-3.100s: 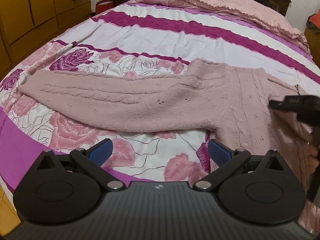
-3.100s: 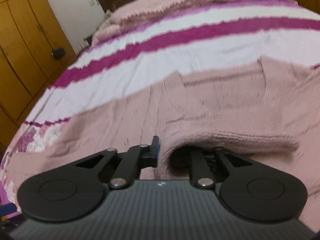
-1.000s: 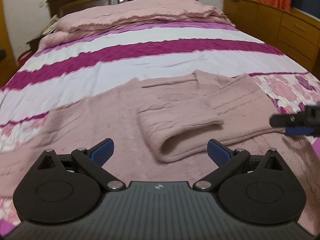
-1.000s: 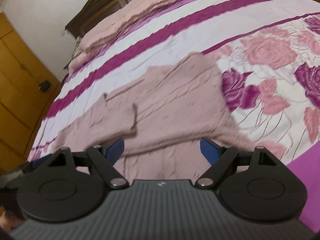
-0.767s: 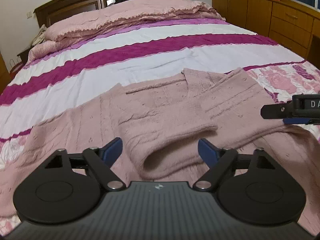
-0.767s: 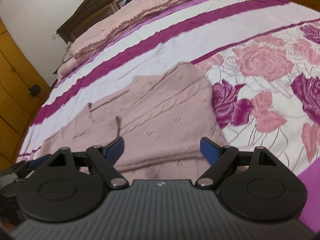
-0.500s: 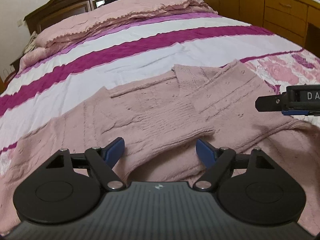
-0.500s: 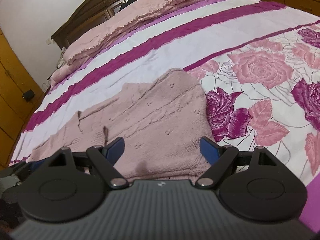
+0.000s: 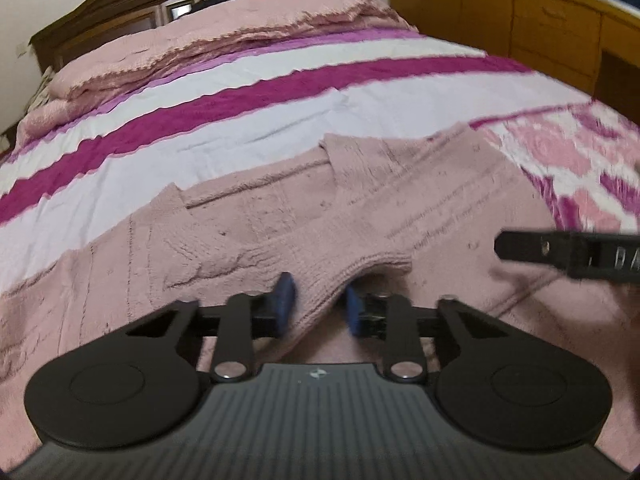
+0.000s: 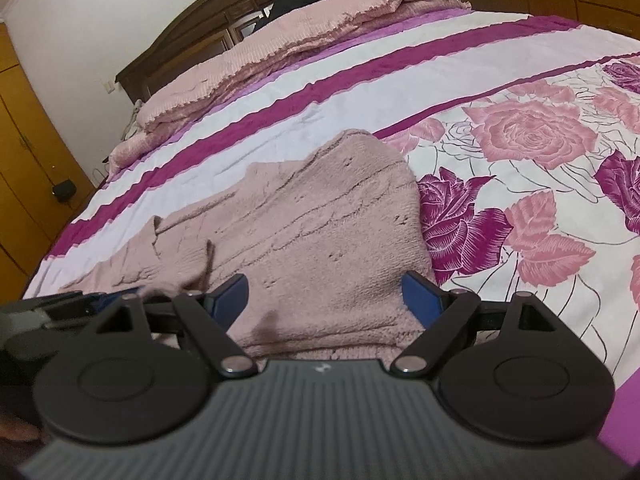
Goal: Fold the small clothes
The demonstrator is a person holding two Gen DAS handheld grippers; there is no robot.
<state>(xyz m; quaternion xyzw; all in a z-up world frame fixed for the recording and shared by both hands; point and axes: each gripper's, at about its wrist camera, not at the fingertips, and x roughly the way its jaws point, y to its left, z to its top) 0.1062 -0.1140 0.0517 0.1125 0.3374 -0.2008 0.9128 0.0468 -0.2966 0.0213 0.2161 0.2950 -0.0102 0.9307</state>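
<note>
Indoors, a pink knitted sweater (image 9: 280, 232) lay spread on a bed (image 10: 400, 92) with a striped, rose-printed cover, dark headboard (image 10: 208, 36) behind. Only the left view showed wooden drawers (image 9: 520, 20); only the right showed a wardrobe (image 10: 16, 140). The left gripper (image 9: 318, 304), jaws just closing, pinched the sweater's folded cuff. The right gripper (image 10: 326, 294) stood spread over the sweater's near edge, gripping nothing.

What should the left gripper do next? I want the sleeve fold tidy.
Probably lift the sleeve cuff a little and carry it across the sweater. The left gripper has just been closing with the cuff between its pads, while the right gripper hangs open over the sweater's other side.
</note>
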